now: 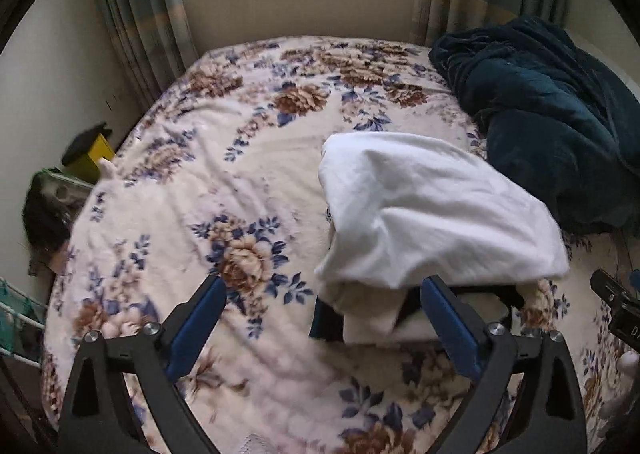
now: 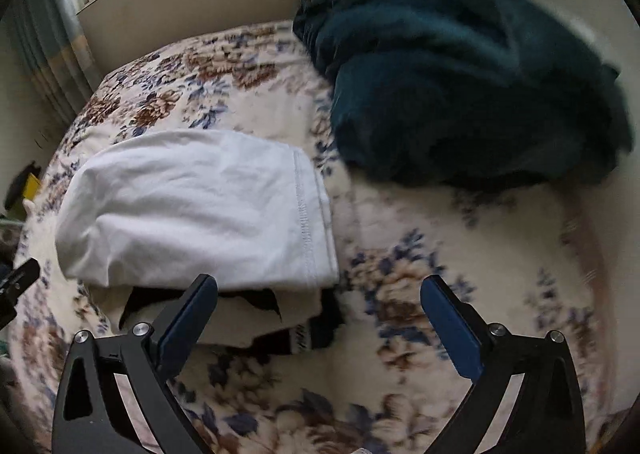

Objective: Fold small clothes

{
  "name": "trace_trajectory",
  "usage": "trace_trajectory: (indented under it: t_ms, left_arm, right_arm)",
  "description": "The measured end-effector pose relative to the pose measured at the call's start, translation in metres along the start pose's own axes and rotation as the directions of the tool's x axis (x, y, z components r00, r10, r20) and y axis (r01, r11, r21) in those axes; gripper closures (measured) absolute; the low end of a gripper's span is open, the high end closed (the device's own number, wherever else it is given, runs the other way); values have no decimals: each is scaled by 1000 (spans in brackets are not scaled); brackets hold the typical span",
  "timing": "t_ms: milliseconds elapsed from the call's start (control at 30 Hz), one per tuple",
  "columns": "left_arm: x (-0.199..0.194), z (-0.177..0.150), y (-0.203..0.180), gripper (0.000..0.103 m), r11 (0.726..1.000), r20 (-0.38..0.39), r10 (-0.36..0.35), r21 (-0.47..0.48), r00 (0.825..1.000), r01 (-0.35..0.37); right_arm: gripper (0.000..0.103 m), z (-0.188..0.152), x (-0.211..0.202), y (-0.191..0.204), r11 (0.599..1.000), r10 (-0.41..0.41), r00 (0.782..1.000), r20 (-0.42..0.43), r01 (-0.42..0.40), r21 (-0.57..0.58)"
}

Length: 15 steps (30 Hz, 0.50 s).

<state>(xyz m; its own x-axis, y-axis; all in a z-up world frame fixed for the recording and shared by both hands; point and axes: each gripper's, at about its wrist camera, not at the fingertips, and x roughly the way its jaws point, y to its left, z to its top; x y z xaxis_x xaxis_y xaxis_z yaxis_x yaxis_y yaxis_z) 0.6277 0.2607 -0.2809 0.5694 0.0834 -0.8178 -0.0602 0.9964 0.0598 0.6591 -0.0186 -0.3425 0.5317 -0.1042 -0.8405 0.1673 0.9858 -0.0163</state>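
A folded white garment (image 1: 436, 210) lies on top of a small stack of folded cream and black clothes (image 1: 372, 318) on the floral bed cover (image 1: 208, 182). My left gripper (image 1: 324, 302) is open and empty, just in front of the stack's left side. In the right wrist view the white garment (image 2: 192, 206) and the stack under it (image 2: 256, 318) sit at the left. My right gripper (image 2: 320, 302) is open and empty, to the right of the stack, over the cover (image 2: 460, 254).
A crumpled dark teal blanket (image 1: 552, 114) (image 2: 460, 86) lies at the back right of the bed. A yellow box (image 1: 90, 156) and clutter sit off the bed's left edge. Curtains and a window wall stand behind the bed.
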Motion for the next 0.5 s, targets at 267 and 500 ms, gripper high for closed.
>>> trace_trajectory:
  t_ms: [267,500]
  left_arm:
    - [-107,-24,-17,4,1000,69,-21,-10,997,22]
    - [-211,-49,-28,4,1000,134,-22,1,991,21]
  right_arm:
    - [0,-30,-124,-18,1000,-1,998,66,1,2]
    - [0,-58,-236,-41,999,31,992,125,-29,-20]
